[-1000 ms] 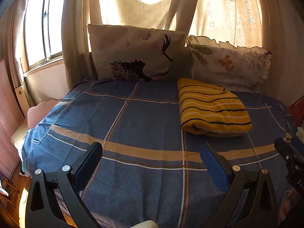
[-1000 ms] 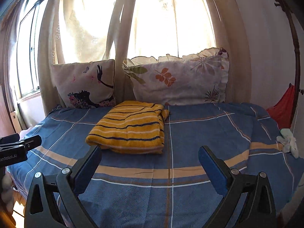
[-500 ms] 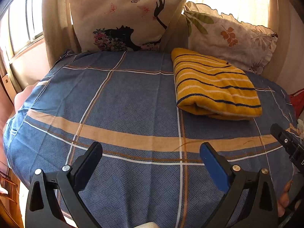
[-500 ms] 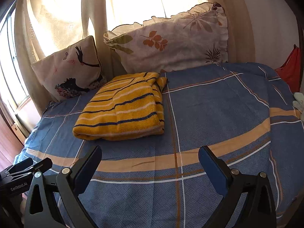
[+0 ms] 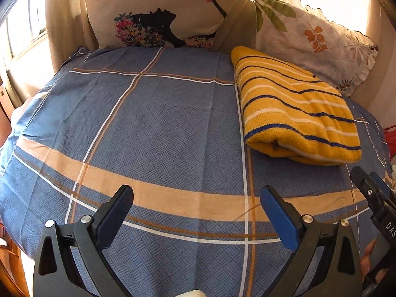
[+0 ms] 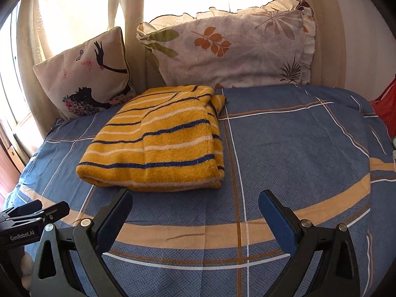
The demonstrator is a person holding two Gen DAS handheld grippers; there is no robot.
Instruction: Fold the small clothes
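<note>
1. Two claws hover over the bed with nothing in them — the left gripper (image 5: pixel 196 204) and the right gripper (image 6: pixel 195 204) both have their jaws spread wide.
2. The striped yellow cloth (image 6: pixel 158 143) lies already folded into a thick bundle in the centre-left of the right wrist view, and at the right of the left wrist view, its far end just in front of the leaf-print pillow (image 6: pixel 230 49).
3. It rests on the blue checked bedsheet (image 5: pixel 153 128), well clear of both pairs of jaws.
4. If a further fold is wanted, I would judge the near rounded edge the best place to take hold — one claw at each near corner, biting through every layer.
5. Lift both corners together and level, or the layers will likely slide apart.
6. Keep low over the sheet so it is not pinched along with the cloth.
7. The silhouette cushion (image 5: pixel 160 12) in the upper frame needs no touching.
</note>
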